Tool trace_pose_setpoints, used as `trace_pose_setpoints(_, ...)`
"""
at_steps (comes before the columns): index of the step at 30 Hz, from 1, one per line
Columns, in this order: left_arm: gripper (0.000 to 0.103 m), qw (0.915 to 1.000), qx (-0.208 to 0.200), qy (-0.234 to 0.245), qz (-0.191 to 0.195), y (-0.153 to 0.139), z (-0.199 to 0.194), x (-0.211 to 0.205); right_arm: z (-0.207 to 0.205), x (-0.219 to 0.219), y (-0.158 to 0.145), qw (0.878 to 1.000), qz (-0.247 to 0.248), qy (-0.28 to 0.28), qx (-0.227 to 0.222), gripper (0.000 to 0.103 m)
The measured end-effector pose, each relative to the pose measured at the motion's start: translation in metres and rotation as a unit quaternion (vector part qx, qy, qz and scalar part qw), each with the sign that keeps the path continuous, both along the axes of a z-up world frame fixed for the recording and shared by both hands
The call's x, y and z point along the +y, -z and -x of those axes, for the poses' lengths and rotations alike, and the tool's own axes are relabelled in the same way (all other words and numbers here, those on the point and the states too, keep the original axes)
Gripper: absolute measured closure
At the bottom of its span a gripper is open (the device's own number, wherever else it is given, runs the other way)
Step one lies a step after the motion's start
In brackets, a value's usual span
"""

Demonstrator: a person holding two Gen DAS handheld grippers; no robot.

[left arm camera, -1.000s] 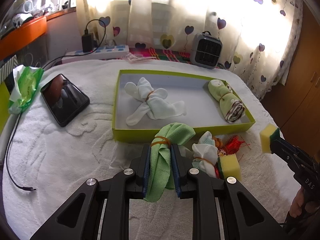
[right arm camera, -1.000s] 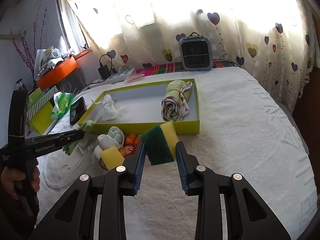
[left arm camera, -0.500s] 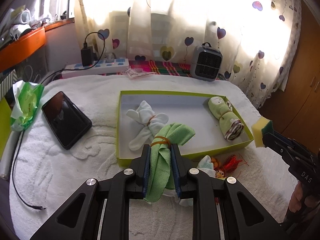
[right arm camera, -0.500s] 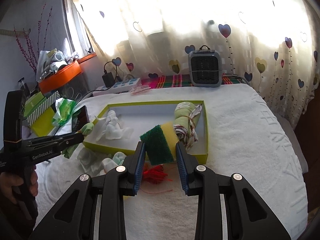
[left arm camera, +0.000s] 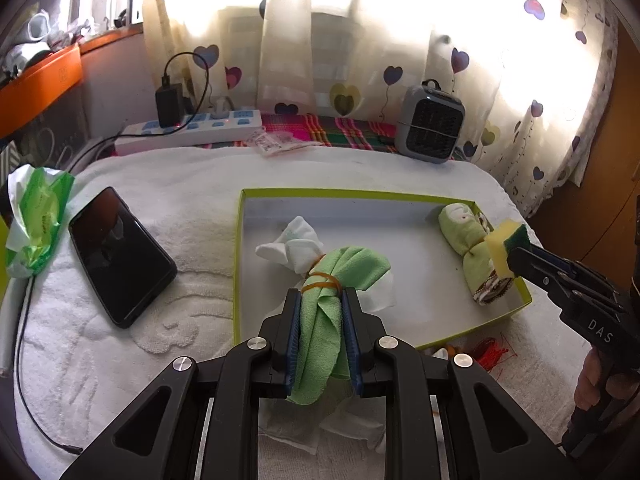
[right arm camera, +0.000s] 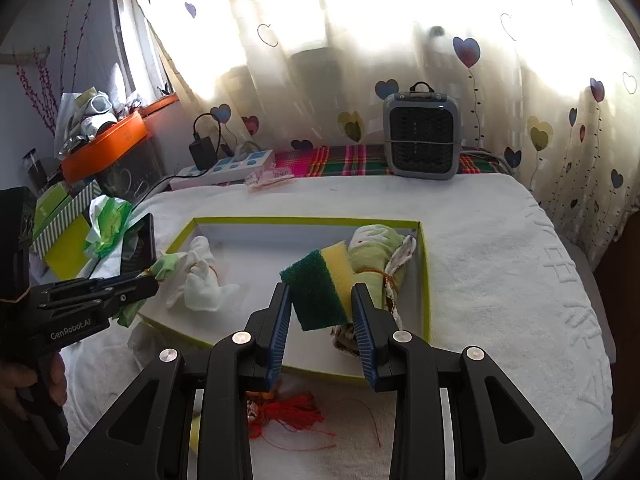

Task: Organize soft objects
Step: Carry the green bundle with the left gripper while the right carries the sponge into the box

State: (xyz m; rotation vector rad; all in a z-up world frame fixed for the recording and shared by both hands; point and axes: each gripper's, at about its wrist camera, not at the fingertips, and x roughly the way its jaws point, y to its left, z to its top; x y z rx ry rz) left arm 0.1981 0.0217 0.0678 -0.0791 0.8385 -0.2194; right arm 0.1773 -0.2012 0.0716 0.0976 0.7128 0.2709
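the green cloth bundle (left arm camera: pixel 324 312), tied with a rubber band, is clenched in the left tongs (left arm camera: pixel 320 336) above the near edge of the green-rimmed tray (left arm camera: pixel 360 193). the yellow-and-green sponge (right arm camera: pixel 320 284) is gripped by the right tongs (right arm camera: pixel 322 320) over the tray's right part, just beside the rolled green cloth (right arm camera: pixel 376 256). a white bundle (right arm camera: pixel 204 284) lies in the tray on the towel-covered bed (right arm camera: pixel 500 248).

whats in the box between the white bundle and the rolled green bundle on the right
Bare box floor between the white bundle and the rolled green bundle in the left wrist view. In the right wrist view the held sponge overlaps that stretch.
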Motion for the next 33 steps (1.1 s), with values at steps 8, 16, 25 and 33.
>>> trace_pose_setpoints(8,0.084,0.9999,0.009,0.000,-0.005,0.007,-0.015,-0.002,-0.028,0.007,0.007,1.000,0.011,-0.006,0.013,0.071)
trace_pose_setpoints(16,0.084,0.9997,0.024,0.005,-0.004,0.021,-0.024,-0.006,-0.044,0.016,0.016,0.999,0.015,-0.018,0.026,0.071)
trace_pose_setpoints(25,0.084,0.9995,0.029,0.000,-0.011,0.027,-0.034,-0.006,-0.055,0.027,0.021,0.999,0.023,-0.030,0.029,0.071)
trace_pose_setpoints(33,0.084,0.9992,0.020,-0.012,-0.033,0.028,-0.041,-0.007,-0.070,0.034,0.021,0.999,0.031,-0.028,0.026,0.072)
